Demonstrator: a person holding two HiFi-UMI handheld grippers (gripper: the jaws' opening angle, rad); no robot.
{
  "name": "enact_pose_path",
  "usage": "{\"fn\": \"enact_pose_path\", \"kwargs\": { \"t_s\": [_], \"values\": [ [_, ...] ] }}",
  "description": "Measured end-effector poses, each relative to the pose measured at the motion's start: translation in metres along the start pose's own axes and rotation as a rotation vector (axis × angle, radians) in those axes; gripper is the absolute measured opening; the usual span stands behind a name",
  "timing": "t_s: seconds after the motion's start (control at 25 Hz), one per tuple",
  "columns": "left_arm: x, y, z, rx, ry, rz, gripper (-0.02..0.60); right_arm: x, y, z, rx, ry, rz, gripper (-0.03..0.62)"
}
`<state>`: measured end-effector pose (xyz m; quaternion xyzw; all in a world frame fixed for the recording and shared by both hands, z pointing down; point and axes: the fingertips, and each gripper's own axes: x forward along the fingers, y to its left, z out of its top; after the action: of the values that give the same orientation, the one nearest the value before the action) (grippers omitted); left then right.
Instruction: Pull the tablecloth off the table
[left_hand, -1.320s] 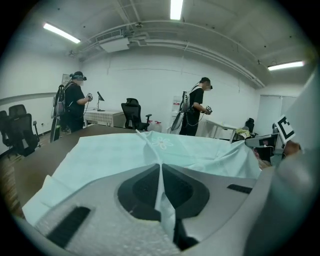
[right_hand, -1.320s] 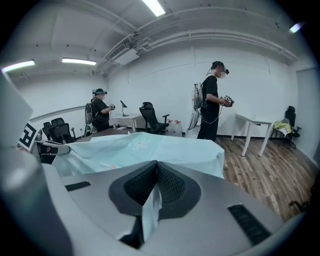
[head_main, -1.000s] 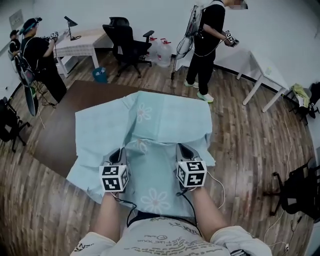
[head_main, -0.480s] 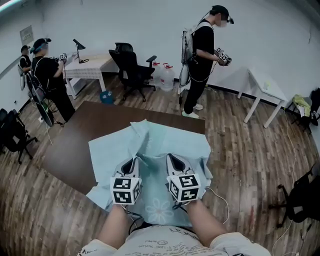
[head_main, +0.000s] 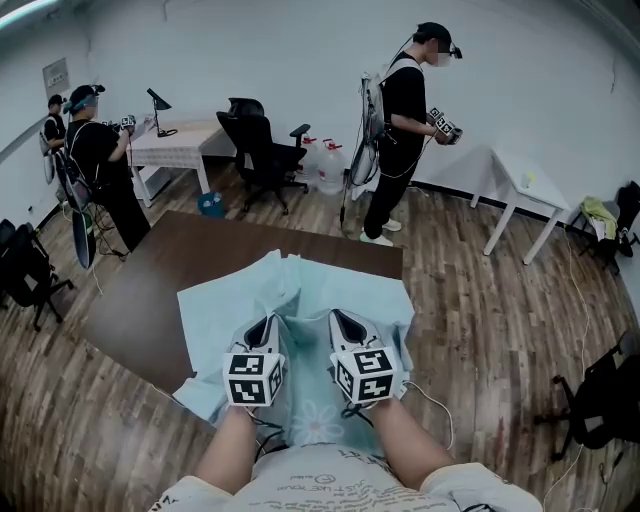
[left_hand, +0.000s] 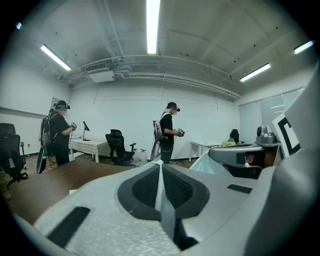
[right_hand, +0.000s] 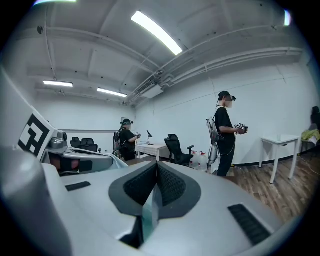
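Observation:
A light blue tablecloth (head_main: 300, 300) with flower prints lies bunched over the near part of the dark brown table (head_main: 190, 260); its near edge hangs down toward me. My left gripper (head_main: 265, 327) is shut on a fold of the cloth, which shows as a thin pale strip (left_hand: 160, 187) pinched between its pads. My right gripper (head_main: 341, 322) stands beside it, a hand's width apart, and is shut on another fold (right_hand: 150, 207). Both point away from me, across the table. The table's far and left parts are bare.
A person (head_main: 400, 130) stands beyond the table's far edge, and two more (head_main: 95, 160) at the far left. A black office chair (head_main: 255, 145), a desk (head_main: 180, 140), water jugs (head_main: 325, 165) and a white table (head_main: 515, 180) line the back. Another black chair (head_main: 600, 400) stands at the right.
The cloth has slid toward me and bunched up, baring more of the table's far side. Both grippers have drawn closer together and kept their hold.

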<state>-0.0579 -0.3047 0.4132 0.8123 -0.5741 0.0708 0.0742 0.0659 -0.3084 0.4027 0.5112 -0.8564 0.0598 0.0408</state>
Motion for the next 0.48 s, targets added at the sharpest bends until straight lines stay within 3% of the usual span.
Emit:
{"fn": "enact_pose_path", "kwargs": {
  "t_s": [0.48],
  "values": [
    [-0.0026,0.0020,-0.0043,-0.017,0.004,0.013,0.011,-0.0031,-0.0040,-0.0047,0.006,0.008,-0.008,0.014]
  ]
}}
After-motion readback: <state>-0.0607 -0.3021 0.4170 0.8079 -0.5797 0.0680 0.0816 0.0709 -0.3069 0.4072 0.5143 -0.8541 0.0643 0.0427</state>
